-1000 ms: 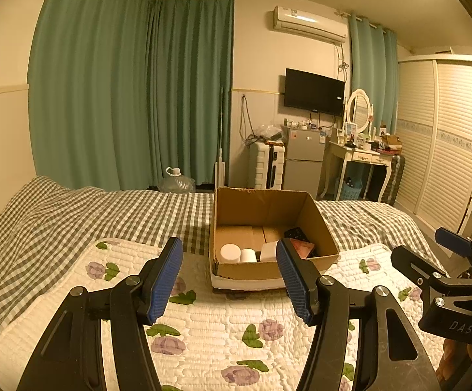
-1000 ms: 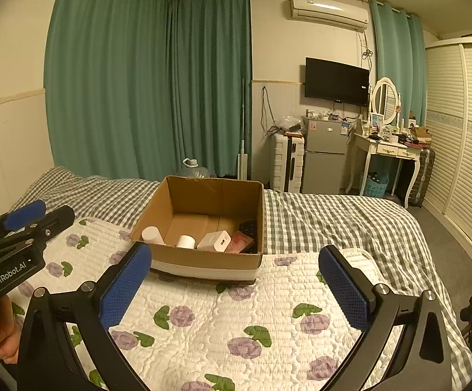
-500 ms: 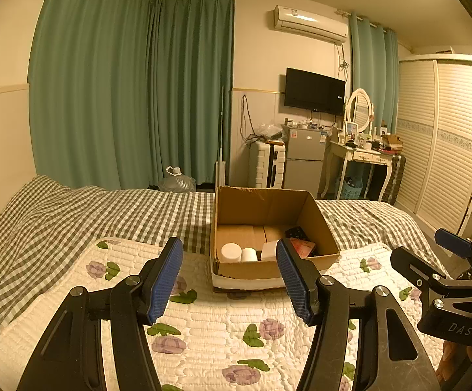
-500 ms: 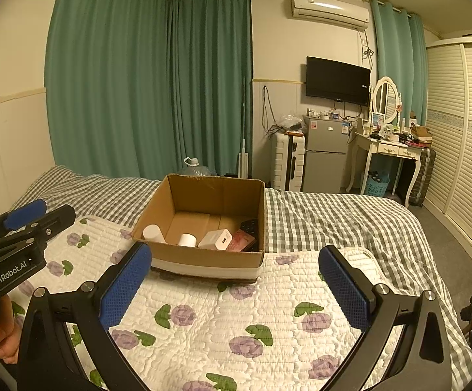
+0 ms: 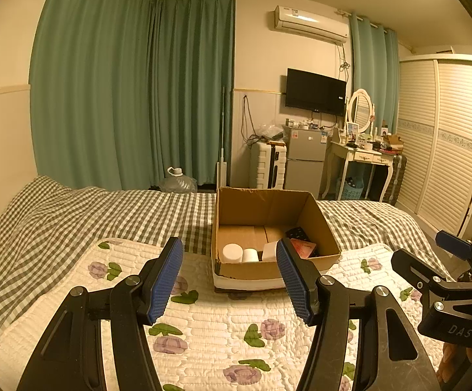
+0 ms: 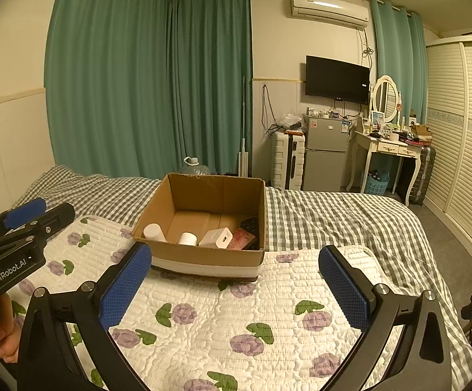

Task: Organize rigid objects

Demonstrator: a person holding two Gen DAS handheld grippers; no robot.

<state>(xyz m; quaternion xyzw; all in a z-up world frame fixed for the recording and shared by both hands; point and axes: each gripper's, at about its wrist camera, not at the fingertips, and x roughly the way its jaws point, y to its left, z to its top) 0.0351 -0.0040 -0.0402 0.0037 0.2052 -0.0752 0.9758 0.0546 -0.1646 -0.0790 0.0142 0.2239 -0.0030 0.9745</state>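
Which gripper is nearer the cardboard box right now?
Neither clearly: both hang short of the cardboard box. The left gripper faces its near wall; the right gripper faces its near right corner. Both are open and empty.

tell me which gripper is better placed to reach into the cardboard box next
Left, marginally. The left gripper is open and lined up straight at the cardboard box. The right gripper, also open and empty, sees the box off toward its left finger.
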